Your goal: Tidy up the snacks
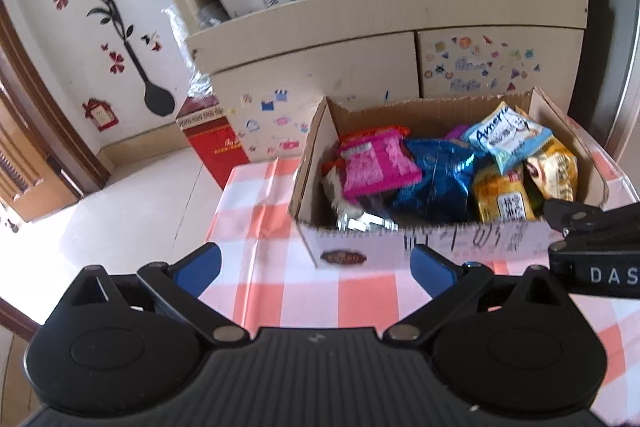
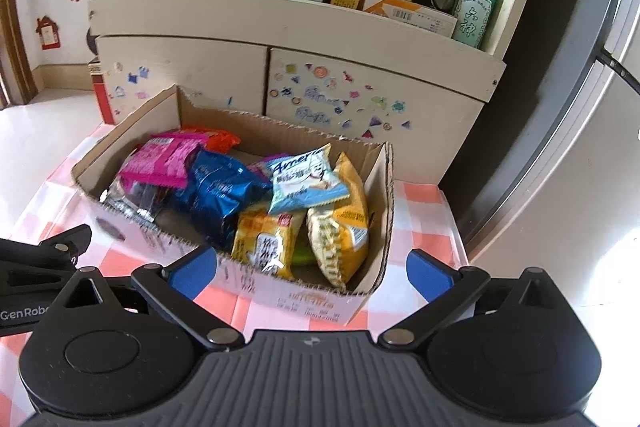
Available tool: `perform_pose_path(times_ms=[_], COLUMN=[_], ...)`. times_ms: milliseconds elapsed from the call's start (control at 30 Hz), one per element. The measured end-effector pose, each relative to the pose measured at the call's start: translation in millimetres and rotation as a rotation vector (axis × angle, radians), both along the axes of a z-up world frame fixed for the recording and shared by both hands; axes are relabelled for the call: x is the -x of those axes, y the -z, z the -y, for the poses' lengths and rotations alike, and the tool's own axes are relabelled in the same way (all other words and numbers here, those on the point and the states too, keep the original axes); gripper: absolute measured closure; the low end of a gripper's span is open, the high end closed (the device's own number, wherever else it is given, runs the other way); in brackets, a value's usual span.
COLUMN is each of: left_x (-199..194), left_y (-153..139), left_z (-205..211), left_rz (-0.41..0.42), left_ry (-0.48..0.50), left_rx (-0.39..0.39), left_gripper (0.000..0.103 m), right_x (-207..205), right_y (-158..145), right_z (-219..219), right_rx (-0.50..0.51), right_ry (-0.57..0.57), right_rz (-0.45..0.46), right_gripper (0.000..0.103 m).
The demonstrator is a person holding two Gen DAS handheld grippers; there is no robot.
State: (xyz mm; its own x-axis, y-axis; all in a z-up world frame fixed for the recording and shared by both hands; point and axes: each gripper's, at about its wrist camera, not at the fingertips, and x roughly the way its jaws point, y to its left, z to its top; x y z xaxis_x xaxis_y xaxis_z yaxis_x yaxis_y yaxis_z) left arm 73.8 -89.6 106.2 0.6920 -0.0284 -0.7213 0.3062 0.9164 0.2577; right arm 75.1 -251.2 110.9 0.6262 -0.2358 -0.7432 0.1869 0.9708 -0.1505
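An open cardboard box (image 1: 360,251) (image 2: 312,303) stands on the checked tablecloth, filled with several snack packets: a pink one (image 1: 376,163) (image 2: 160,159), a blue one (image 1: 436,179) (image 2: 220,191), a light blue one (image 1: 508,139) (image 2: 308,183) and yellow ones (image 1: 504,199) (image 2: 344,227). My left gripper (image 1: 316,267) is open with nothing between its fingers, hovering in front of the box's near left corner. My right gripper (image 2: 312,267) is open too, its fingers spread either side of the box's near right corner. Part of the right gripper (image 1: 592,239) shows at the left view's edge.
The red-and-white checked tablecloth (image 1: 280,291) covers a small table. Behind it stands a cream cabinet (image 1: 320,67) with stickers and a cluttered shelf of boxes and bottles. A red box (image 1: 216,143) sits on the floor at left. A grey fridge (image 2: 560,147) is at right.
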Motion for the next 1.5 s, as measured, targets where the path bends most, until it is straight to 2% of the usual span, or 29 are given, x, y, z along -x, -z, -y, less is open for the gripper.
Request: perform_pose_path(times_ms=[300, 533, 633, 733, 867, 1200, 1300, 1500], left_x=[48.9, 76.5, 86.9, 95.4, 106.1, 122.0, 123.1, 121.1], left_y=[7.6, 23.4, 31.6, 36.0, 39.6, 40.7, 40.5, 40.6], left_z=[-30.4, -52.1, -59.6, -67.1, -78.1, -99.8, -101.8, -103.5], left_rz=[-0.025, -0.070, -0.087, -0.115, -0.134, -0.163, -0.171, -0.174], left_ry=[-0.025, -0.054, -0.058, -0.060, -0.070, -0.093, -0.091, -0.092], left_rx=[0.021, 0.030, 0.026, 0.049, 0.064, 0.111, 0.125, 0.138], left_gripper=[0.003, 0.003, 0.002, 0.002, 0.002, 0.002, 0.002, 0.002], right_x=[44.0, 71.6, 82.5, 91.6, 98.8, 111.3, 112.6, 108.9], right_y=[5.4, 30.6, 45.3, 55.1, 71.6, 109.5, 114.7, 119.1], right_z=[-26.8, -28.9, -37.7, -44.3, -46.2, -52.9, -57.9, -57.5], right_rx=[0.027, -0.154, -0.157, -0.140, -0.169, -0.171, -0.115, -0.105], right_ry=[-0.060, -0.019, -0.018, -0.042, -0.058, -0.079, -0.112, -0.130], right_rz=[-0.013, -0.043, -0.078, -0.070, -0.069, -0.034, 0.002, 0.082], right_gripper=[0.000, 0.000, 0.000, 0.000, 0.000, 0.000, 0.000, 0.000])
